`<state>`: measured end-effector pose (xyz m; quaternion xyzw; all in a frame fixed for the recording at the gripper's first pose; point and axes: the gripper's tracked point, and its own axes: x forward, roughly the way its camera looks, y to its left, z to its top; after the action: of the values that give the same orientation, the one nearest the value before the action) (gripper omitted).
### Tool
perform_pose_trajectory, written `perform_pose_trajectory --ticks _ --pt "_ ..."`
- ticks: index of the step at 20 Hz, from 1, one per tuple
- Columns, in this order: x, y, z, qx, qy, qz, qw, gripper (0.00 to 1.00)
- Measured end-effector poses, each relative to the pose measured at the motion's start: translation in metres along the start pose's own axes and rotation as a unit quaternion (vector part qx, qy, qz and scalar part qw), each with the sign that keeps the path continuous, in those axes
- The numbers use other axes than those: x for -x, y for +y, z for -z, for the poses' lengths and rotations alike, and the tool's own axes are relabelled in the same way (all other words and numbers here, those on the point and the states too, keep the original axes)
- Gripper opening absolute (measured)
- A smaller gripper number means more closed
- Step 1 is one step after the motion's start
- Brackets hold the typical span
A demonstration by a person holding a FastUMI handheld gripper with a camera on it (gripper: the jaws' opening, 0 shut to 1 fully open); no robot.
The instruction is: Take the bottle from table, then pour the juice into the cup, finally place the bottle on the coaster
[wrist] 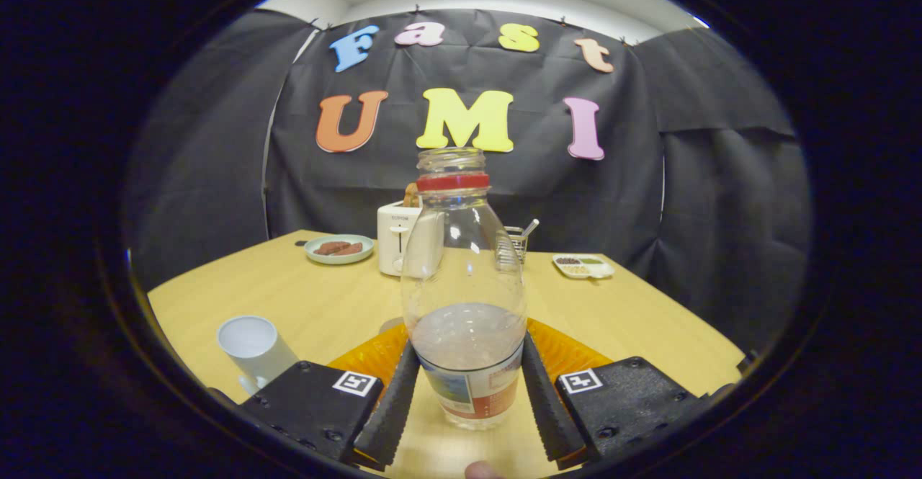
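Standing upright between the two fingers of the tool (467, 400), the bottle (463, 292) is clear plastic, uncapped, with a red ring at the neck and a label low on its body. Fingers lie close along both sides of its lower part; whether they press on it or sit just off it cannot be told.

Contents: pale liquid filling only the lower part, the upper body empty.

Coaster (569, 353): orange, ribbed, lying flat; it shows on either side of the bottle and behind it. Whether the base rests on it or on bare wood just in front cannot be told.

Cup (253, 349): white, to the left of the fingers, well apart from the bottle; its contents cannot be made out.

Progress, as a judgement: the bottle seems either freshly taken up for pouring or already set down at the coaster; the frame does not settle which.

Desk (302, 306): light wood. At its far side stand a plate (339, 248) of brown food, a white toaster (398, 238), a wire holder (516, 243) and a small divided tray (583, 266).

Room: dark cloth walls, pale ceiling above.
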<state>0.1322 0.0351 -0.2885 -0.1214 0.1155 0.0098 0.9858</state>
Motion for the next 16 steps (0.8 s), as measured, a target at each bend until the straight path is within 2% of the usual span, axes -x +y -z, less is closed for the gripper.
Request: perform_pose_trajectory --ticks 3,7,12,16 --pt "-0.001 -0.001 -0.004 0.094 -0.007 0.025 0.995 0.78" --pt "-0.003 0.002 -0.004 0.215 -0.023 0.051 0.975 0.78" --pt "-0.002 0.017 -0.005 0.341 -0.049 0.065 0.937 0.77" --pt "-0.002 0.031 -0.004 0.428 -0.066 0.07 0.898 0.77"
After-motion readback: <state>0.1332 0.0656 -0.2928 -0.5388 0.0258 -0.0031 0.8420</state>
